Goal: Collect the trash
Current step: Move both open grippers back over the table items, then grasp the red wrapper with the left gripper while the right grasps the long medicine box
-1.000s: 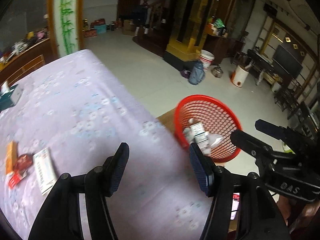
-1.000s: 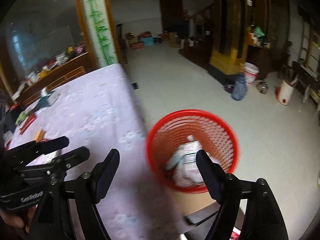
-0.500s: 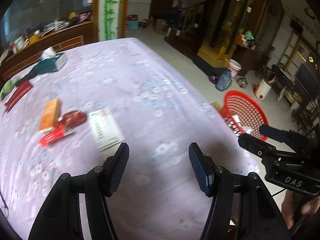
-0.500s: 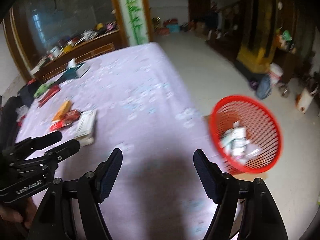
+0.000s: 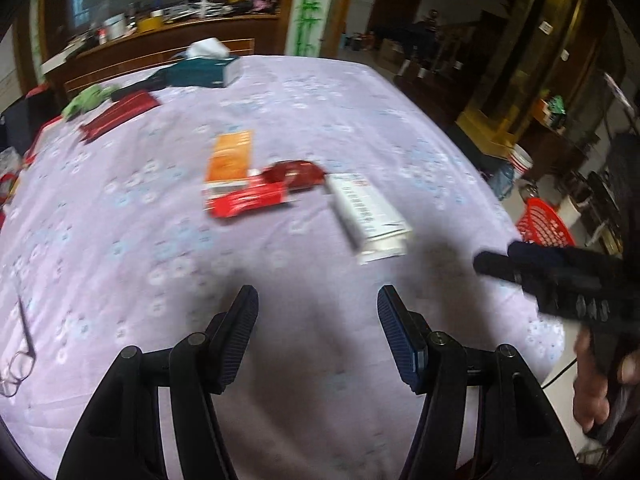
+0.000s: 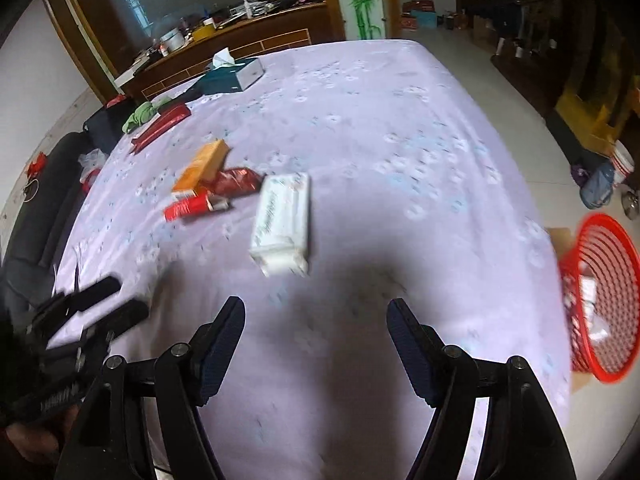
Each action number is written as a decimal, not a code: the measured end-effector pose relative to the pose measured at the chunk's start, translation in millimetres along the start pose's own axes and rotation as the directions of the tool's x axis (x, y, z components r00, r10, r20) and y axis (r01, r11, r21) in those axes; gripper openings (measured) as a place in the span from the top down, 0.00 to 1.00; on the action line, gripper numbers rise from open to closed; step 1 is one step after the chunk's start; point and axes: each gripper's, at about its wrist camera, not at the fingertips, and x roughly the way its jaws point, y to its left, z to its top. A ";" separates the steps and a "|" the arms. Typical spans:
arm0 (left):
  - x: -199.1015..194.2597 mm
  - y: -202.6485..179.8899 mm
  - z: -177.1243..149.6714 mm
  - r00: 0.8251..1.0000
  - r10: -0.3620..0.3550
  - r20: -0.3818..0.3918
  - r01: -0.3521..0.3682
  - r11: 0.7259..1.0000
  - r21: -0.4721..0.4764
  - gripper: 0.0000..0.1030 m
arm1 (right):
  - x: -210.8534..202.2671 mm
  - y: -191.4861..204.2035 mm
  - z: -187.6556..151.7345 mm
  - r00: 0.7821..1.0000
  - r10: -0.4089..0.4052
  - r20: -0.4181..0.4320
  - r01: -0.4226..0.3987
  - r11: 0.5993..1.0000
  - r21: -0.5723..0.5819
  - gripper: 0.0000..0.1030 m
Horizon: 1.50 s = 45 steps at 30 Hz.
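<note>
On the lilac flowered tablecloth [image 5: 360,128] lie a white box [image 5: 366,216] [image 6: 283,222], an orange box [image 5: 230,156] [image 6: 202,164], a red packet [image 5: 250,199] [image 6: 188,207] and a dark red wrapper [image 5: 296,172] [image 6: 236,180], all close together. My left gripper [image 5: 316,332] hovers open over the cloth, short of the white box, nothing between its fingers. My right gripper [image 6: 316,340] is open too and empty, just in front of the white box. A red mesh basket [image 6: 600,300] [image 5: 542,224] with some trash inside stands on the floor off the table's right edge.
A teal tissue box [image 6: 236,74] [image 5: 204,70], a green cloth [image 6: 142,114] and a dark red flat pack [image 6: 162,126] lie at the far left of the table. Spectacles [image 5: 18,364] rest near the left edge. A dark chair [image 6: 44,196] stands to the left.
Both grippers have swung left, away from the red basket and over the table. The boxes and wrappers now sit ahead of the open fingers; the basket has slid to the right edge.
</note>
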 end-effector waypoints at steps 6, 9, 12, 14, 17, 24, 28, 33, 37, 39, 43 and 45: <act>-9.0 40.8 -2.1 1.000 0.022 -0.006 -0.022 1.000 -0.002 0.41 | 64.6 16.4 40.2 0.996 -0.009 -0.086 0.010 1.000 0.011 0.25; -7.8 54.8 3.0 0.999 0.033 -0.013 -0.032 0.999 0.039 0.41 | 83.9 22.7 49.8 0.994 -0.041 -0.102 0.041 0.999 -0.008 0.25; -2.1 61.7 11.3 0.999 0.037 -0.018 -0.035 0.996 0.083 0.39 | 102.1 29.8 56.6 0.988 -0.078 -0.131 0.075 0.997 -0.027 0.25; 3.7 62.3 17.4 0.999 0.040 -0.023 -0.036 0.991 0.127 0.38 | 110.7 30.9 58.3 0.984 -0.114 -0.139 0.111 0.993 -0.029 0.25; 16.0 57.2 24.7 0.999 0.044 -0.030 -0.037 0.981 0.192 0.38 | 116.0 27.9 58.1 0.981 -0.115 -0.157 0.115 0.993 -0.009 0.45; 56.1 40.3 41.4 0.998 0.043 -0.039 -0.027 0.943 0.331 0.38 | 87.4 16.2 42.8 0.986 -0.100 -0.137 0.104 0.994 0.024 0.46; 76.5 38.1 53.7 0.997 0.076 -0.030 -0.059 0.926 0.373 0.38 | 67.7 8.6 25.6 0.988 -0.093 -0.126 0.099 0.994 0.042 0.45; 100.9 27.9 64.1 0.995 0.089 -0.041 -0.064 0.905 0.422 0.52 | 49.8 0.8 8.1 0.989 -0.089 -0.120 0.096 0.994 0.057 0.45; 120.5 22.9 66.8 0.992 0.099 -0.076 -0.058 0.905 0.421 0.77 | 35.4 -4.7 -0.7 0.990 -0.089 -0.105 0.096 0.993 0.068 0.45; 120.1 22.5 67.5 0.993 0.101 -0.057 -0.069 0.911 0.406 0.79 | 29.0 -7.0 -3.9 0.992 -0.083 -0.098 0.091 0.993 0.078 0.45; 103.5 23.0 66.1 0.998 0.059 -0.035 -0.043 0.937 0.346 0.82 | 15.2 -11.6 -11.1 0.994 -0.065 -0.083 0.073 0.992 0.098 0.45; 90.7 23.1 61.3 0.999 0.023 -0.036 -0.011 0.953 0.302 0.82 | 10.1 -11.7 -15.9 0.996 -0.051 -0.078 0.060 0.993 0.106 0.45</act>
